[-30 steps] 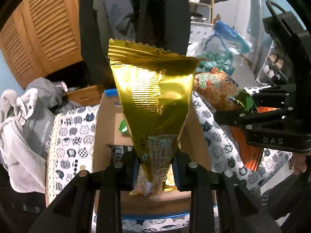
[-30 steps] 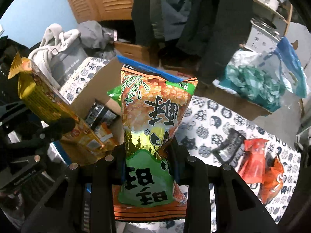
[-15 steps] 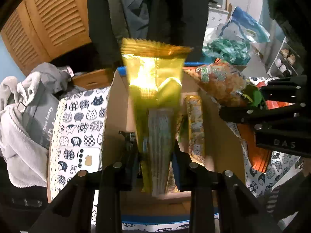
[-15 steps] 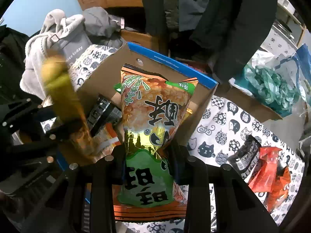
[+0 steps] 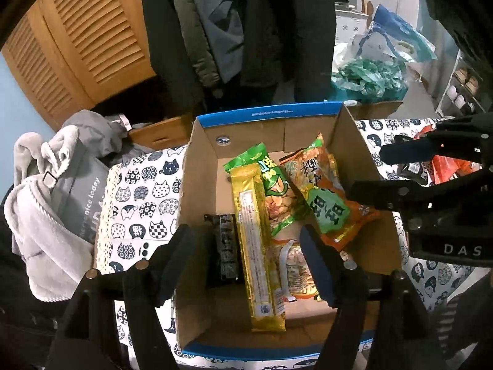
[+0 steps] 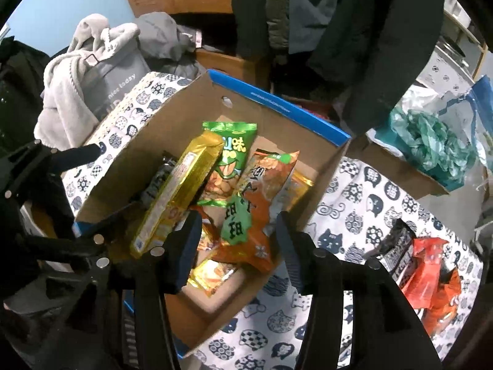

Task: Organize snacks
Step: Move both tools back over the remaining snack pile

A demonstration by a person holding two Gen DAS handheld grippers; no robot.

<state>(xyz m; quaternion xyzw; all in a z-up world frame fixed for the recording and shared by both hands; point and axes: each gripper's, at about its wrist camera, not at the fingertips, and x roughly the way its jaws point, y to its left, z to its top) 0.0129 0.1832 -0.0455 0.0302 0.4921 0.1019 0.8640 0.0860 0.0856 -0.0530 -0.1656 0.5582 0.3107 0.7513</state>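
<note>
A cardboard box with a blue rim [image 5: 271,112] [image 6: 277,98] stands on a cat-print cloth. Inside lie a long gold packet [image 5: 258,246] [image 6: 178,191], an orange and green bag [image 5: 329,197] [image 6: 255,212], a green snack bag [image 5: 271,185] [image 6: 231,157] and a black packet [image 5: 225,246]. My left gripper [image 5: 246,246] is open and empty above the box's near side. My right gripper [image 6: 237,237] is open and empty above the box; it shows at the right of the left wrist view [image 5: 431,185].
Red, orange and black snack packets [image 6: 425,265] lie on the cloth right of the box. A grey bag with a fleece [image 5: 61,197] sits to the left. Hanging coats [image 5: 246,30] and a wooden louvred door [image 5: 86,37] stand behind. A teal plastic bag [image 6: 431,145] lies at the back right.
Both grippers opened. The gold packet dropped from the left gripper and the orange and green bag from the right; both now lie in the box.
</note>
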